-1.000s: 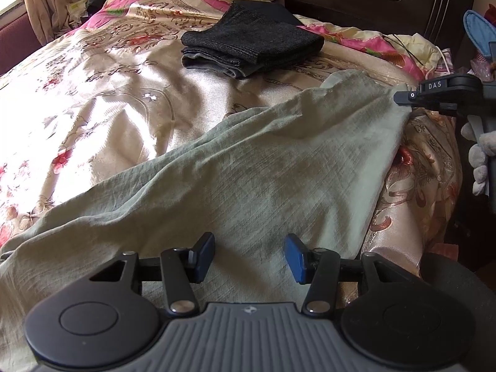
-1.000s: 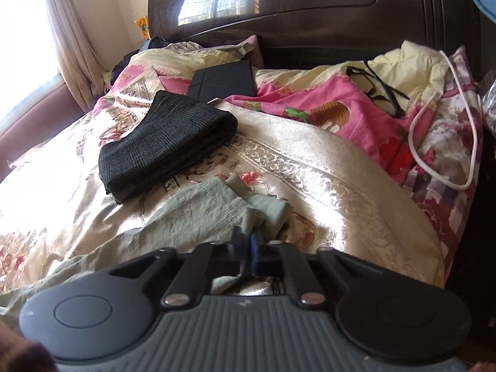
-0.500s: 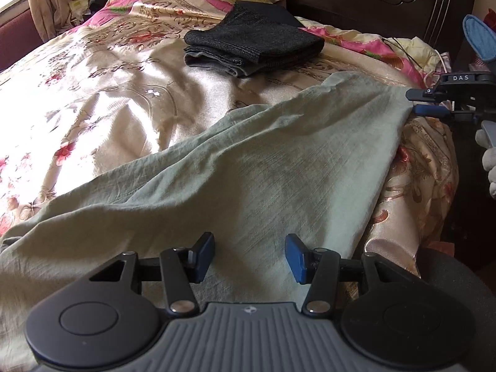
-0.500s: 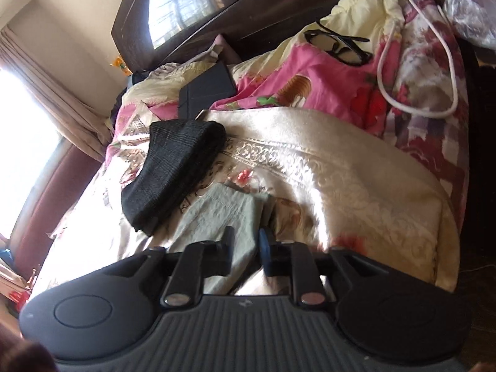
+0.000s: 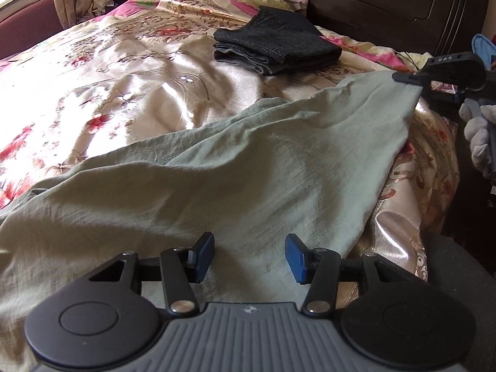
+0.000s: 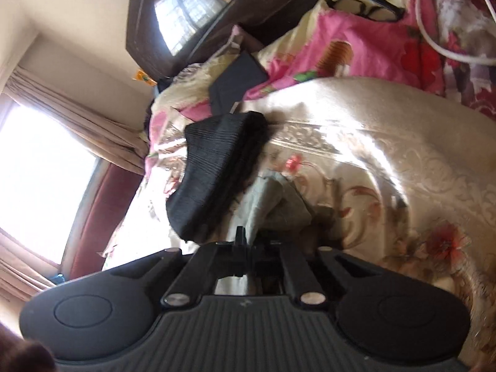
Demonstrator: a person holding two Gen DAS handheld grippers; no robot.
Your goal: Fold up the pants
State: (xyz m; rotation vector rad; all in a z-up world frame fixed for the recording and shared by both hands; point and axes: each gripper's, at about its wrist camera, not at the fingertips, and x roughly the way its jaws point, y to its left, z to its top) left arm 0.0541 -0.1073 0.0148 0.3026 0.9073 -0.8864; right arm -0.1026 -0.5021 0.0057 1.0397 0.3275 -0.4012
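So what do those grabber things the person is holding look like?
Each is black plastic with two round discs and a ribbed grey body. The left gripper has blue pads on its fingers. The right gripper has white letters on its side, and the hand holding it wears a fuzzy whitish glove.

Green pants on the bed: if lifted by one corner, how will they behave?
Probably floppy: the green pants drape in wrinkles over the bedspread and hang off its edge. Likely light, since the right tool pinches just a corner. They may slide easily; the bedspread looks glossy.
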